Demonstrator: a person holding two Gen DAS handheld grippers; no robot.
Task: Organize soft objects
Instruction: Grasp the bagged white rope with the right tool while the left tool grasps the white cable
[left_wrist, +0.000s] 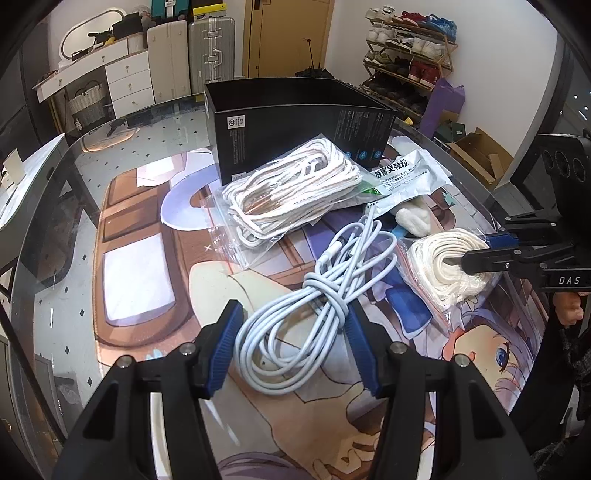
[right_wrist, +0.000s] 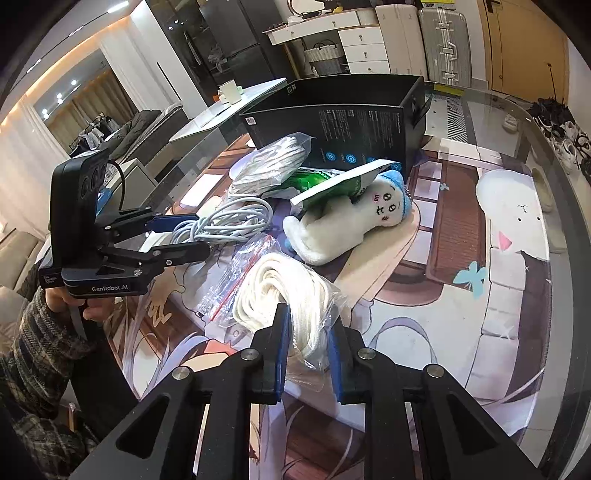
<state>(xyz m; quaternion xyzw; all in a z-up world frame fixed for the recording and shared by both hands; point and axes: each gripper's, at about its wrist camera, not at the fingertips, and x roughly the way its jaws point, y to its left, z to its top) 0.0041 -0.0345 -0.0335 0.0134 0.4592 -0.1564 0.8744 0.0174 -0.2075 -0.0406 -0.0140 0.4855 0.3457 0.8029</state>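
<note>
None of the soft items sits in the open black box (left_wrist: 295, 125) at the far side yet: the right gripper (right_wrist: 306, 354) pinches the near bagged white rope (right_wrist: 291, 295), while the left gripper (left_wrist: 291, 343) gapes wide around the loose grey cable (left_wrist: 317, 295).

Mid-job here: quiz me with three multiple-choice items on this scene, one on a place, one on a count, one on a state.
1. Where does the plush toy lie?
A. inside the black box
B. on the mat, partly under a green-and-white packet
C. in the left tongs

2. How many bagged white rope bundles show?
A. one
B. two
C. four

3. The right tongs are:
A. closing around the bagged rope coil
B. wide open over bare mat
C. gripping the cable

Answers: 1 B, the packet overlaps it. 2 B, one by the black box, one at the right tongs. 3 A, the coil sits between the pads.
</note>
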